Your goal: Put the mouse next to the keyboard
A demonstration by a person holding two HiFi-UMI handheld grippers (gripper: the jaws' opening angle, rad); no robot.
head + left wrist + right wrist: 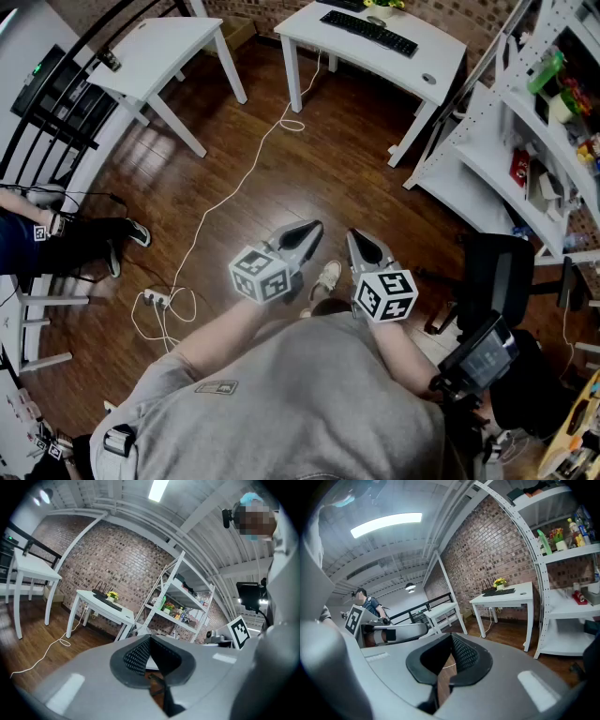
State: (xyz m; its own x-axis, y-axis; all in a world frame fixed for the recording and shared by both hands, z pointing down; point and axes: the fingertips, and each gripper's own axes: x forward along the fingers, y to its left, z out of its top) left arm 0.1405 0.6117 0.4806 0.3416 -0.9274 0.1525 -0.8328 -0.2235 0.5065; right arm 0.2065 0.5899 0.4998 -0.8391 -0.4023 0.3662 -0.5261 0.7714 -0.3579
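Observation:
A black keyboard (pixel 368 30) lies on the far white desk (pixel 403 66). A small mouse (pixel 428 79) sits apart from it, near that desk's right end. The same desk shows in the right gripper view with the keyboard (pixel 499 592) and mouse (pixel 521 593) on top. My left gripper (pixel 314 228) and right gripper (pixel 356 235) hang close to my body over the wooden floor, far from the desk. Both are shut with nothing between their jaws. In the left gripper view the desk (pixel 105 606) stands in the distance.
A second white desk (pixel 164 52) stands at the back left. A white shelf unit (pixel 525 122) with small items fills the right side, and a black chair (pixel 497 272) sits below it. A white cable (pixel 234 187) runs across the floor to a power strip (pixel 155 300). A seated person's legs (pixel 94 230) show at the left.

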